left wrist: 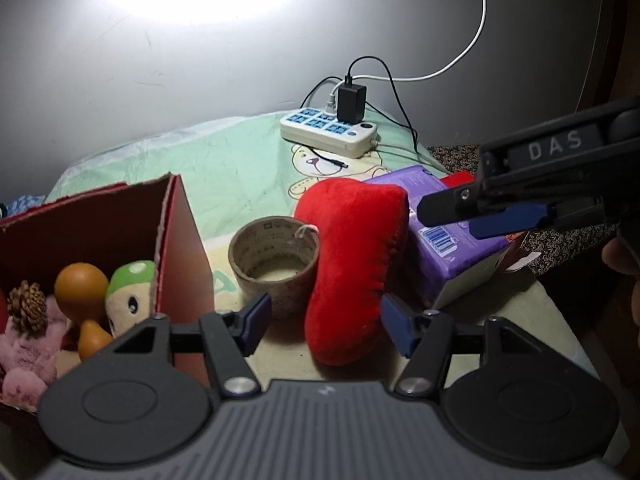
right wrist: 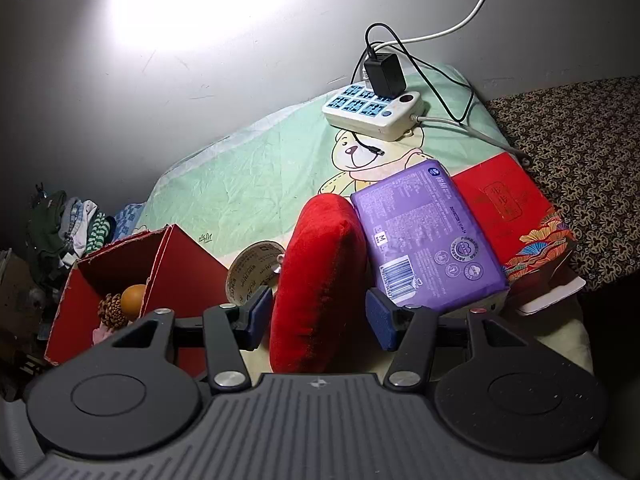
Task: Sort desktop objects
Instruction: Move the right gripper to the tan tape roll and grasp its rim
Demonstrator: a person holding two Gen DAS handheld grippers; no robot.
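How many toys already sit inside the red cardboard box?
5 visible inside the red cardboard box: pinecone, orange gourd, green mushroom plush, pink plush, and a red item cut off at the frame's edge. Others may lie hidden underneath.

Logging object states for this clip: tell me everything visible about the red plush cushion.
The red plush cushion is soft, velvety, heart-like, with a seam along its edge. It stands on edge on the bedsheet, leaning against the purple pack, with the tape roll close on its other side. Both open tools, left tool and right tool, straddle it without visibly gripping.
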